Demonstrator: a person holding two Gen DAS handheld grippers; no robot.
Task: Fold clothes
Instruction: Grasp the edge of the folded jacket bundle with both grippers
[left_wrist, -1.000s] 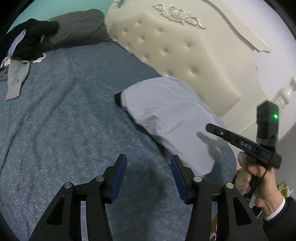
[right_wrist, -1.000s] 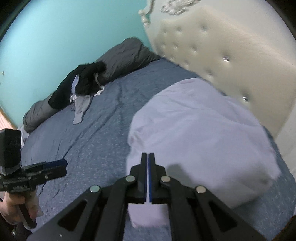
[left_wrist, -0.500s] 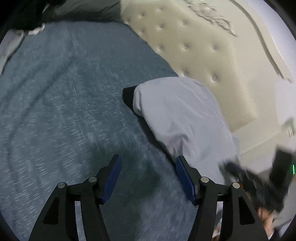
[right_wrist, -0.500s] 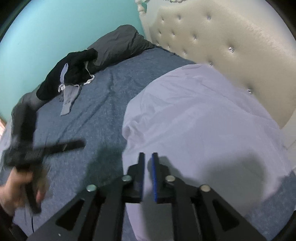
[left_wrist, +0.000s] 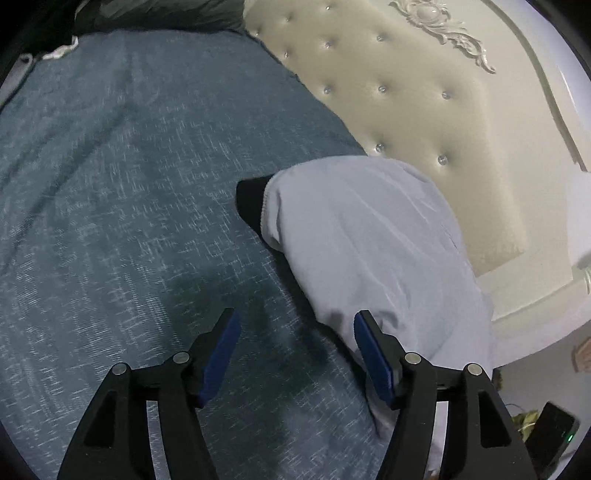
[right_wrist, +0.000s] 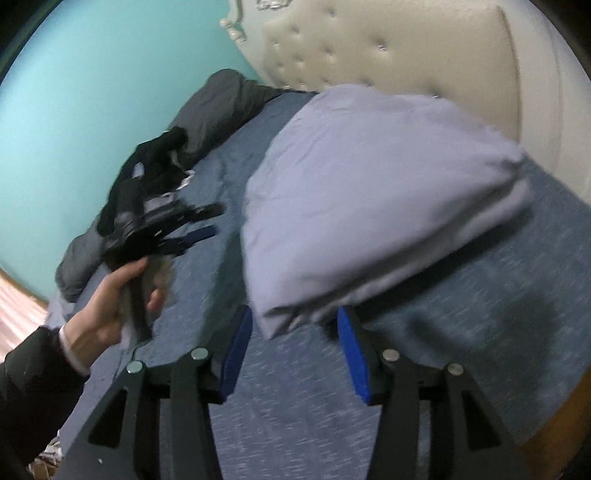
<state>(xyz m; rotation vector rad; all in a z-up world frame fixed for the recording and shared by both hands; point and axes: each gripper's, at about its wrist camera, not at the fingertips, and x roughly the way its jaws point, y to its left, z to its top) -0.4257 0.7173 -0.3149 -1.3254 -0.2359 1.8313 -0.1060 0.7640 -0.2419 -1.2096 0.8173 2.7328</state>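
Two tongs opening, both empty: my right gripper (right_wrist: 291, 347) sits at the near corner of the pale folded garment (right_wrist: 369, 192); left gripper (left_wrist: 295, 354) hangs beside its long edge.

Bed cover (left_wrist: 129, 184): blue-grey, flecked weave. Pillow (left_wrist: 369, 251): pale lavender. Headboard (left_wrist: 388, 92): cream, button-tufted. Wall (right_wrist: 92, 92): turquoise. Clothes pile (right_wrist: 155, 166): black and grey. Gripper pads (right_wrist: 236, 350): blue.

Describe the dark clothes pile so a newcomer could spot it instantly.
Start at the cream tufted headboard and follow the blue bedspread away from the pale pillow toward the teal wall. The clothes pile lies against a grey pillow: the only crumpled black heap, with pale fabric poking out.
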